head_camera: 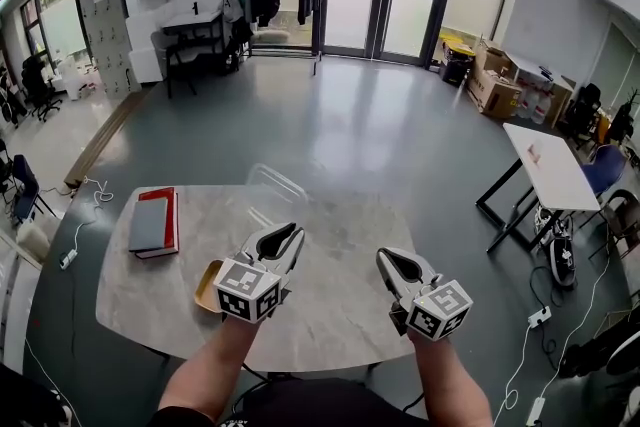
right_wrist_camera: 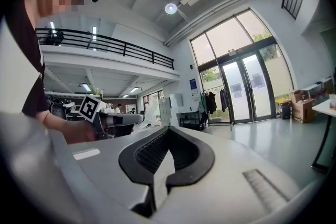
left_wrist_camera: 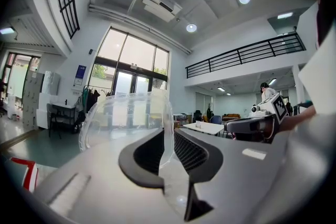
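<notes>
— Well, what's over on the left of that marble table [head_camera: 340,245]?

— A red book [head_camera: 173,220] with a grey notebook [head_camera: 149,223] lying on top of it. Nearer the person there's a yellow dish [head_camera: 206,290], half hidden under the left gripper [head_camera: 292,233].

— And that claw, is it holding anything?

— Yes. Its jaws are pinched together on the thin wall of a clear plastic container [head_camera: 276,185]. In the left gripper view the plastic [left_wrist_camera: 126,118] runs right down between the two black pads [left_wrist_camera: 149,152] and rises in front of them. From the head view it sticks out beyond the jaw tips, towards the far edge of the table.

— And the right gripper [head_camera: 388,258]?

— It hangs over the table's near right part, well apart from the container. Its jaws [right_wrist_camera: 167,136] are closed tip to tip with nothing between them.

— Anything further right?

— A white table [head_camera: 545,160] out on the floor.
</notes>
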The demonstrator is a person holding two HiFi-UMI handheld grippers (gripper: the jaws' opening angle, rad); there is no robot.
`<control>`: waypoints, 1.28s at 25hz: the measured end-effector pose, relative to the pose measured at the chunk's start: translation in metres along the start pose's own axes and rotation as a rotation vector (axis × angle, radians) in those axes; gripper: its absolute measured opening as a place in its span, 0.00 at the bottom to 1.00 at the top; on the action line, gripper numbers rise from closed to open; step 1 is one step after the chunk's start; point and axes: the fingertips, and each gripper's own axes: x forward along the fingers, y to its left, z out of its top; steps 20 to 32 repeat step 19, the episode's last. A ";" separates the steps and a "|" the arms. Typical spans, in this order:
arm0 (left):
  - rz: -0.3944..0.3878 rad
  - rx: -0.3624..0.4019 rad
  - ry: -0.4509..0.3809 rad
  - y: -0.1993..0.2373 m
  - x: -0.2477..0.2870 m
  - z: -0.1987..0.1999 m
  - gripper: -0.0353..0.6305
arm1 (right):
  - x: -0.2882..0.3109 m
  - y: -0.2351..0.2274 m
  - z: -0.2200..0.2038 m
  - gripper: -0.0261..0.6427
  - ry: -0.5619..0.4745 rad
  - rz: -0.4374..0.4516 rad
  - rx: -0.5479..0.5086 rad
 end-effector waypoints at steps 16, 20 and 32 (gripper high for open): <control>0.003 -0.021 0.069 0.002 0.013 -0.025 0.14 | 0.006 -0.012 -0.005 0.06 0.002 -0.016 0.012; 0.001 -0.011 0.069 0.001 0.013 -0.025 0.14 | 0.007 -0.013 -0.004 0.06 0.001 -0.019 0.012; 0.001 -0.011 0.069 0.001 0.013 -0.025 0.14 | 0.007 -0.013 -0.004 0.06 0.001 -0.019 0.012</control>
